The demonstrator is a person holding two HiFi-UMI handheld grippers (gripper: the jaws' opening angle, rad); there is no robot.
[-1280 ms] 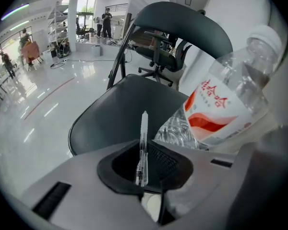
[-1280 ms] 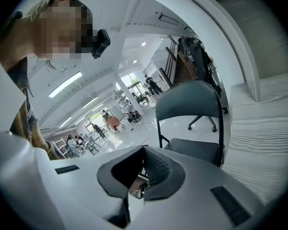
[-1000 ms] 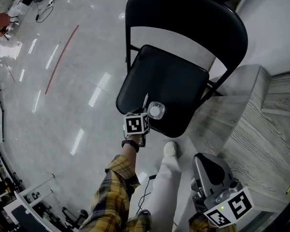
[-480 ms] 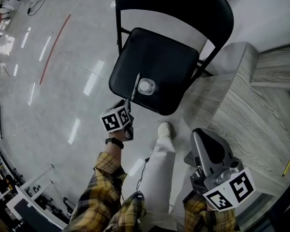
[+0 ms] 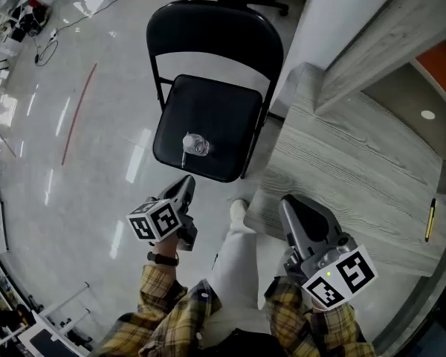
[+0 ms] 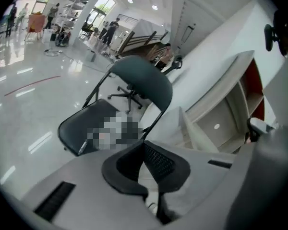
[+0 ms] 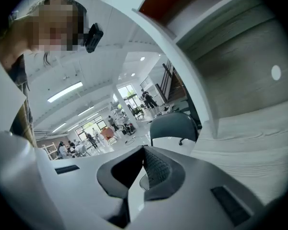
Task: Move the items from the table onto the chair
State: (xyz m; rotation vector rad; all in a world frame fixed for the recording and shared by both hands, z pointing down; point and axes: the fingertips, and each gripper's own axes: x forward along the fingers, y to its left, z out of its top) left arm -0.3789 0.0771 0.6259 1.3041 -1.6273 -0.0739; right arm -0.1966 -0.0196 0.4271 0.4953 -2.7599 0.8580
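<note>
The left gripper hangs over the floor, just in front of the black chair, and its jaws are shut tight with nothing in them. The right gripper is by the near edge of the gray wood table, and its jaws are pressed together too, holding nothing. A small clear thing sits on the chair seat near the front, and a thin yellow pen lies on the table, far off by its right edge.
</note>
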